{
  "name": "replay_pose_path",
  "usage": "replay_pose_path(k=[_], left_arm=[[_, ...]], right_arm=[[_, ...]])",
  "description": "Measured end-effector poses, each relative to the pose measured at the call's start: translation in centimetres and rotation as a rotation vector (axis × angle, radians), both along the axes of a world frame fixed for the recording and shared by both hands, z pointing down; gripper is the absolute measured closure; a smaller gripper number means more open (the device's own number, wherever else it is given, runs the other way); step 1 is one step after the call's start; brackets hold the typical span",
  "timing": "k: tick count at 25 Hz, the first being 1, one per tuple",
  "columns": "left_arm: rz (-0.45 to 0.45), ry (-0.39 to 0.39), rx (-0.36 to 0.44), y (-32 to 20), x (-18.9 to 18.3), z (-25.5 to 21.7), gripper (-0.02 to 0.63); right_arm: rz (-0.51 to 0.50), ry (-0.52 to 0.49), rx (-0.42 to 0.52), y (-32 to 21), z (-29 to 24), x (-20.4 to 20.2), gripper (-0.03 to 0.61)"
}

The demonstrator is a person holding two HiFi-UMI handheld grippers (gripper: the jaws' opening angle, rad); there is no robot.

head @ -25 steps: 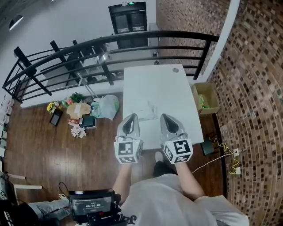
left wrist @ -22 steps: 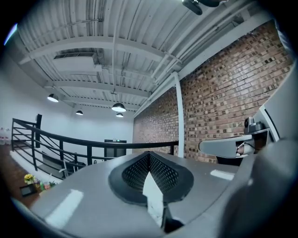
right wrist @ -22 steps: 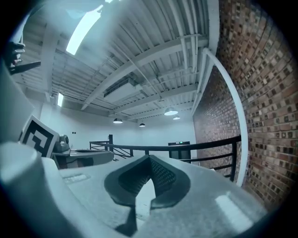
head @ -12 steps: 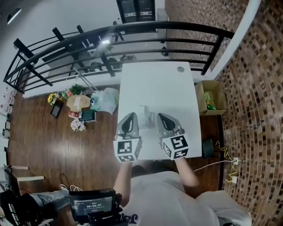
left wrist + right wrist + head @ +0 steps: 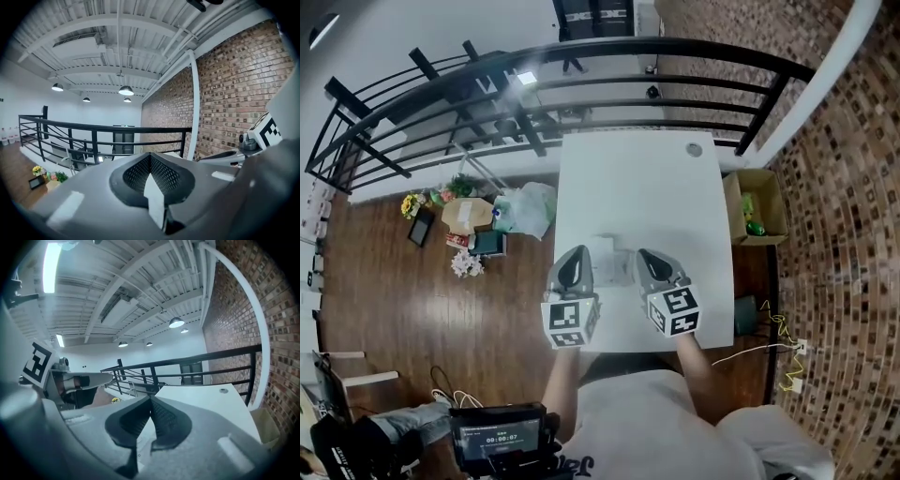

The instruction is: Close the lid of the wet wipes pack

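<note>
The wet wipes pack (image 5: 609, 255) is a pale, low shape on the white table (image 5: 637, 187), near the front half; I cannot tell how its lid stands. In the head view my left gripper (image 5: 577, 251) hovers just left of the pack and my right gripper (image 5: 642, 252) just right of it. Both are shut with nothing between the jaws. The left gripper view shows its own jaws (image 5: 150, 154) met at the tip and pointing at the railing, pack hidden. The right gripper (image 5: 150, 398) likewise looks over the table top (image 5: 211, 404).
A black railing (image 5: 581, 94) runs past the table's far edge. A small round disc (image 5: 694, 149) sits at the table's far right corner. On the floor are a cardboard box (image 5: 756, 208) to the right and bags and flowers (image 5: 487, 225) to the left. A brick wall (image 5: 844, 234) stands on the right.
The head view has shifted forward, so the table now fills more of the picture. Both grippers stay shut and have come in over the table on either side of the pack.
</note>
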State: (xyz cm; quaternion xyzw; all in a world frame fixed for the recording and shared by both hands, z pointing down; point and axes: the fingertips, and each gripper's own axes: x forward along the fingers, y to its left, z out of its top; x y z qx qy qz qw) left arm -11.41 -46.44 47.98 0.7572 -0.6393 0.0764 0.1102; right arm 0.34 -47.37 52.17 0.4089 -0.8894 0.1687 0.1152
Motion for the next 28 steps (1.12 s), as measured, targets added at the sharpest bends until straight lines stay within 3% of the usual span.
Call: replay_pose_path(k=[8,14,25,28], left_arm=[[-0.01,0.031,-0.119,-1.7,-2.9,4.0,0.597],[-0.018,0.05,-0.174,-3.3,-3.9,6.6,0.597],[-0.037,0.072,-0.265,-3.6,-5.7,10.9,0.597],[-0.043,0.069,-0.262,-4.0,-6.0,11.3,0.597]], right_arm=[[0.016,0.055,-0.1,-3.3,4.9,-1.4,0.588],[-0.061,0.097,-0.278,-5.2,10.1,-2.9,0.588],[-0.168,0.169,-0.512,-7.4,18.8,-5.5,0.588],[-0.167,0.181,-0.6,-7.8,20.9,-5.2,0.588]])
